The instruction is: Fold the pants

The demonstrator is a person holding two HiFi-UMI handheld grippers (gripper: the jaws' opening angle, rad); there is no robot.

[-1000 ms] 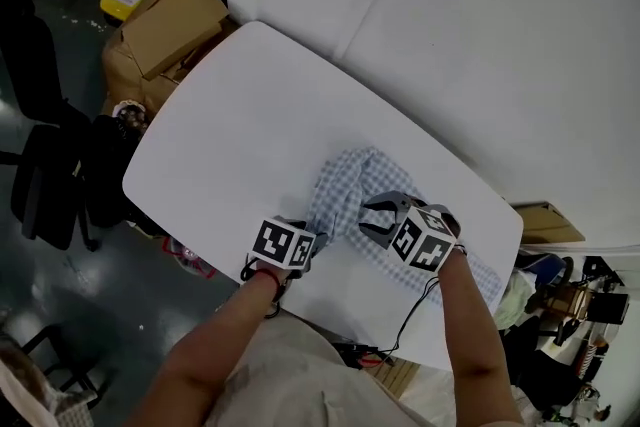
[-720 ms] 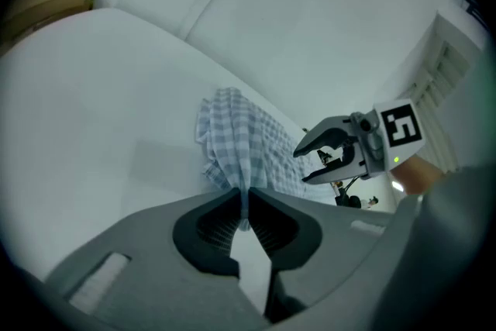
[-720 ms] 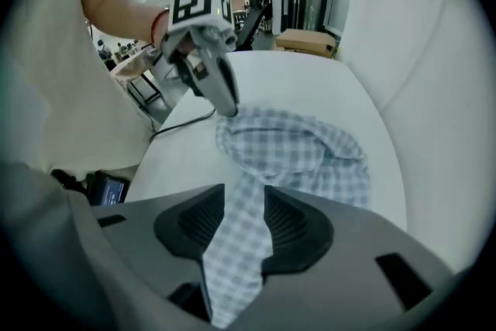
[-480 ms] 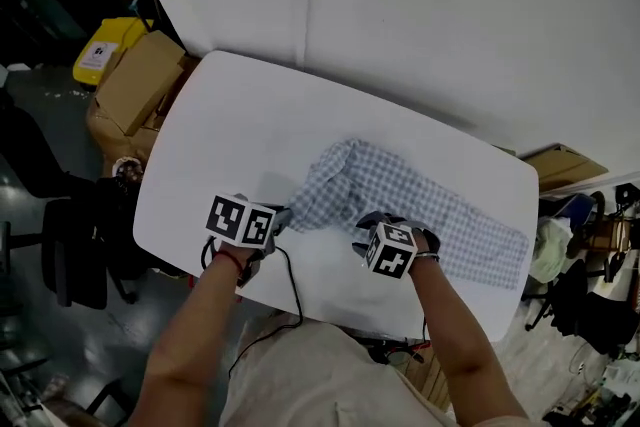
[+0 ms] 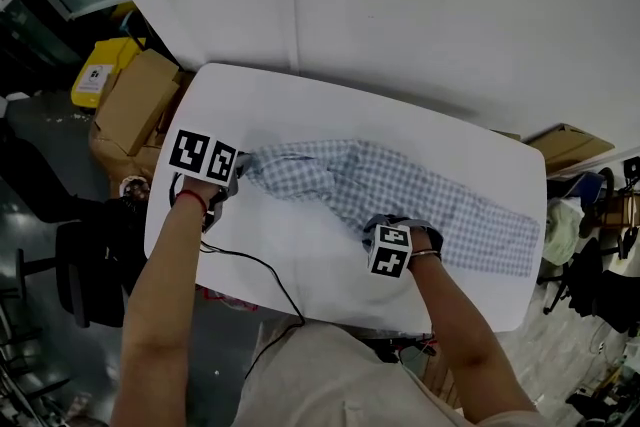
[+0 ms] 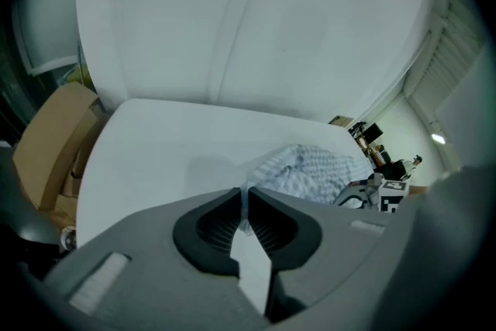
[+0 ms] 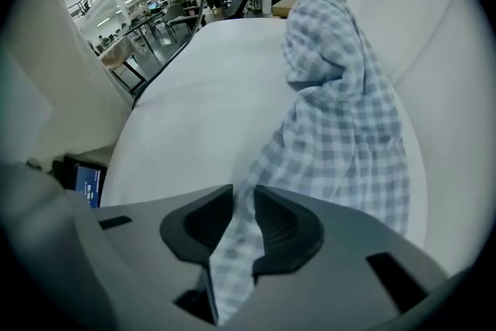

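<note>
The left tongs (image 6: 245,207) have just closed right down, and only a thin edge of cloth shows pinched between the pads. The right tongs (image 7: 243,217) have also just been closing, and a fold of checked fabric runs through their jaws, which grip it on both sides.

Both hold the same garment, the blue-and-white checked pants (image 5: 400,185). It lies drawn out lengthwise across the white counter (image 5: 300,245). One end is gathered to a point at the left tongs, near the counter's left end. The near edge is caught by the right tongs about halfway along, close to the person's side. The far end lies flat towards the counter's right edge. From where I stand, I cannot tell which end is the waist.

A black cable (image 5: 250,260) trails from the left wrist across the bare counter. Beyond the counter's left end, a cardboard box (image 5: 135,100) sits on the floor beside a yellow container (image 5: 95,73).
</note>
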